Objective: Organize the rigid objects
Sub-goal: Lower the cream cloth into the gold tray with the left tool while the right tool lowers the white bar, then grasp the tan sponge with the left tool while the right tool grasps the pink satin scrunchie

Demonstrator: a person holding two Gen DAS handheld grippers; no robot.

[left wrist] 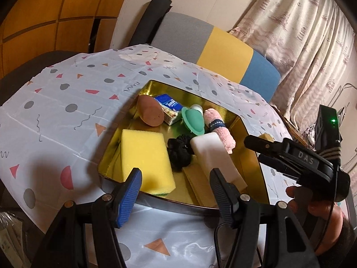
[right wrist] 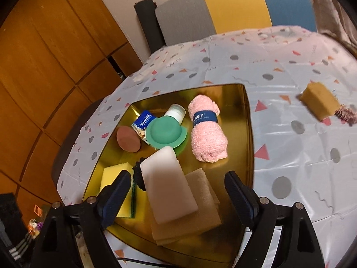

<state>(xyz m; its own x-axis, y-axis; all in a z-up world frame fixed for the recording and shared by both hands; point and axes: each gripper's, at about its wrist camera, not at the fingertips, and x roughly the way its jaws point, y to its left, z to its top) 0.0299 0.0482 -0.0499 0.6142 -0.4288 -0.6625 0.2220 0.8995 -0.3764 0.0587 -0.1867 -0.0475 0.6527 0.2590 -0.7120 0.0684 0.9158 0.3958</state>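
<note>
The white foam block [right wrist: 168, 185] lies in the gold tray [right wrist: 245, 134], on a beige cloth, directly ahead of the right hand-held gripper [right wrist: 178, 194]; its long axis runs roughly fwd-back, w/ the jaws wide open, nothing gripped. The left hand-held gripper [left wrist: 176, 192], also open and empty, hangs nearer the yellow sponge [left wrist: 145, 156].

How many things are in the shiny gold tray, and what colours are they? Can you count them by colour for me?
In the gold tray:
Yellow: 1, sponge
White: 2, foam block, little bottle
Pink: 1, rolled towel
Green: 1, round lid
Blue: 1, tissue pack
Brown: 1, oval pad
Black: 1, scrunchie
Beige: 1, folded cloth
Total: 9
</note>
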